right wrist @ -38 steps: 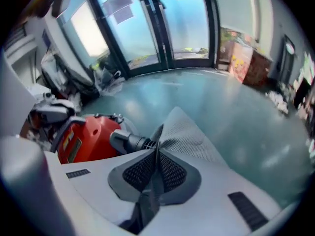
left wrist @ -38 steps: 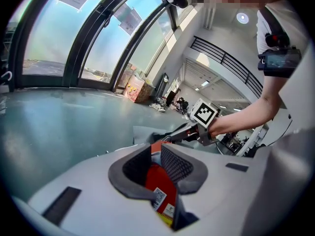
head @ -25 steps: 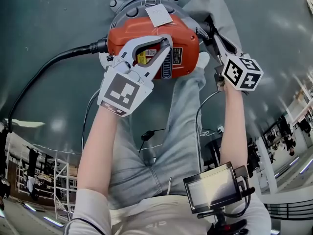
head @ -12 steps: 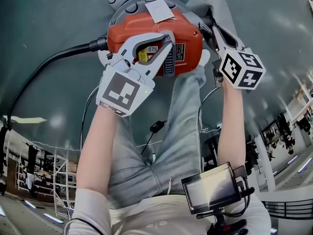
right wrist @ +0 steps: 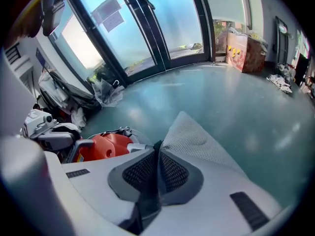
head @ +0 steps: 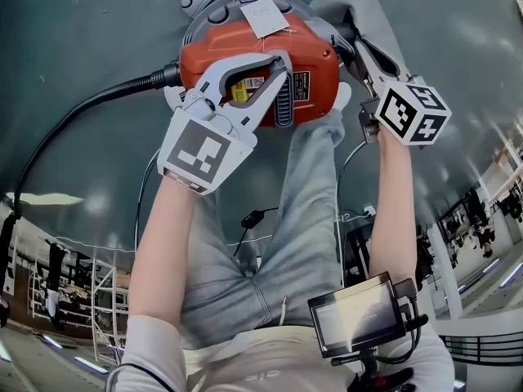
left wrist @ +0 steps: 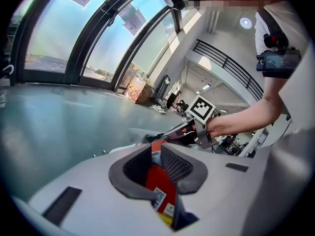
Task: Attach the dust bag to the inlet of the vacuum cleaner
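Orange vacuum cleaner [head: 315, 64], upper centre.
Left gripper [left wrist: 156, 150] clamps its body; right gripper [right wrist: 157, 149] pinches the grey dust bag [right wrist: 197, 136].

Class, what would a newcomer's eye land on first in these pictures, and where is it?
The orange vacuum cleaner at the top centre of the head view, with the left claw clamped on its body. Just right of it, the right claw pinches the grey mesh dust bag.

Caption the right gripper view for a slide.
Right gripper shut on an edge of the dust bag, beside the orange vacuum cleaner.
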Demonstrator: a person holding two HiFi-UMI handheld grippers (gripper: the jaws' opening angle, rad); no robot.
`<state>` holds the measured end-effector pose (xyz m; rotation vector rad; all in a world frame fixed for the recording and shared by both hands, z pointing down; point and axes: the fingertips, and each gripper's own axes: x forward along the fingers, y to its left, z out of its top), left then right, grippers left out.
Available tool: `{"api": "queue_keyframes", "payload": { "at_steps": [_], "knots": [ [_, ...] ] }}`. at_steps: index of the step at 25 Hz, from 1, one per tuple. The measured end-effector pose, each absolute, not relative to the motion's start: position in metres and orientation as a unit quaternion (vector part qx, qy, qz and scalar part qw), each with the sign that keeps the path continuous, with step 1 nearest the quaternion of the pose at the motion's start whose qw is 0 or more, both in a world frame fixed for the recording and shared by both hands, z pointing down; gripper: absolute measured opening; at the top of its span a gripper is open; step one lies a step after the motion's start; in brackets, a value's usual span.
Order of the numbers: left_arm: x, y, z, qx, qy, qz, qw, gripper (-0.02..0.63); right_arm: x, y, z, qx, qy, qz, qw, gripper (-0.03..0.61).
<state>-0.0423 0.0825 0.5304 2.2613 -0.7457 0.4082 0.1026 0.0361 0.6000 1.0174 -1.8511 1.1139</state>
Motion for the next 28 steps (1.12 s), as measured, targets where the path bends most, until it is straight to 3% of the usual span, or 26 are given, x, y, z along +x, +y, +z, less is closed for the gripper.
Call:
{"api": "queue_keyframes", "payload": {
  "at_steps": [5, 10, 12, 16, 19, 21, 23, 27, 28],
  "knots": [
    [-0.044, 0.082, 0.531, 0.873, -0.289, 0.161, 0.357, 0.061, 0.107, 0.05, 0.594, 0.391, -0.733, 0.389, 0.398, 0.029],
    [-0.045, 0.08, 0.53, 0.872, -0.291, 0.155, 0.36, 0.066, 0.152, 0.089, 0.567, 0.456, -0.709, 0.407, 0.352, 0.03],
    [-0.045, 0.081, 0.53, 0.871, -0.293, 0.156, 0.362, 0.066, 0.185, 0.107, 0.562, 0.511, -0.673, 0.447, 0.293, 0.031],
    [-0.045, 0.081, 0.531, 0.87, -0.293, 0.159, 0.362, 0.066, 0.229, 0.122, 0.579, 0.547, -0.606, 0.566, 0.114, 0.047],
    [-0.045, 0.082, 0.533, 0.87, -0.295, 0.161, 0.361, 0.066, 0.249, 0.133, 0.616, 0.536, -0.478, 0.689, -0.101, 0.11],
    [-0.046, 0.082, 0.532, 0.869, -0.295, 0.164, 0.36, 0.066, 0.249, 0.13, 0.625, 0.498, -0.415, 0.726, -0.232, 0.11],
    [-0.045, 0.082, 0.531, 0.87, -0.295, 0.165, 0.359, 0.066, 0.248, 0.131, 0.631, 0.486, -0.391, 0.735, -0.266, 0.11],
    [-0.044, 0.083, 0.535, 0.872, -0.288, 0.171, 0.358, 0.066, 0.251, 0.136, 0.619, 0.487, -0.395, 0.731, -0.269, 0.112],
    [-0.044, 0.082, 0.536, 0.873, -0.287, 0.17, 0.356, 0.066, 0.249, 0.138, 0.616, 0.484, -0.4, 0.733, -0.263, 0.15]
  ]
}}
